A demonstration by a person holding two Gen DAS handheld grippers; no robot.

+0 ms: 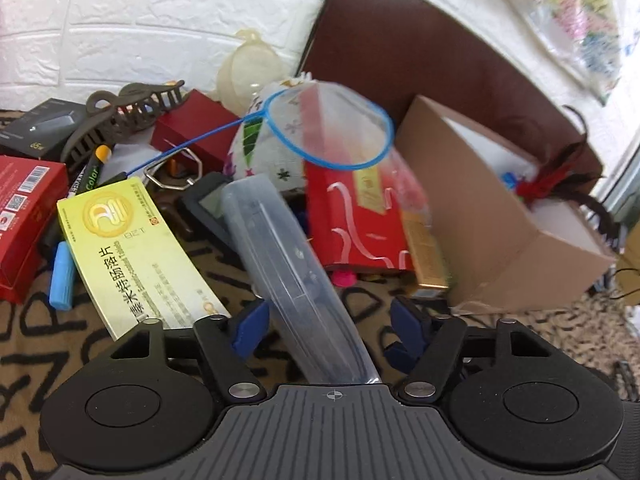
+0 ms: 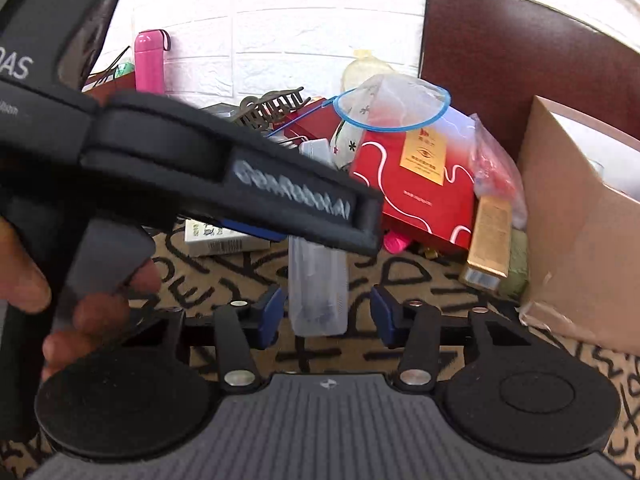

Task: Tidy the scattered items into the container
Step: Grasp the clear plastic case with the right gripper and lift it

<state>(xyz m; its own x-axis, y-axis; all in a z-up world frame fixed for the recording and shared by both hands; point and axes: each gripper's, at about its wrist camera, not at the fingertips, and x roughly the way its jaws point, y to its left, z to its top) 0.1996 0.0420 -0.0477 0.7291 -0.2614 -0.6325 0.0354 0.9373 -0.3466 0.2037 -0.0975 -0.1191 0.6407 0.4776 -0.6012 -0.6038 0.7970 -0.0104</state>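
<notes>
A long translucent plastic case [image 1: 288,264] lies on the patterned cloth, its near end between the open blue fingers of my left gripper [image 1: 326,326]; neither pad touches it. In the right wrist view the same case [image 2: 318,292] lies just ahead of my open, empty right gripper [image 2: 326,314]. The left gripper's black body [image 2: 224,172] crosses that view above the case. The brown cardboard box [image 1: 496,216] stands open at the right, also in the right wrist view [image 2: 580,216], with a feathered toy inside.
A pile sits behind the case: a red gift box [image 1: 356,224], a gold box [image 1: 424,252], a blue-rimmed net [image 1: 332,128], a yellow medicine box [image 1: 136,248], a brown hair claw [image 1: 120,116]. A dark chair back [image 1: 420,40] and white brick wall stand behind.
</notes>
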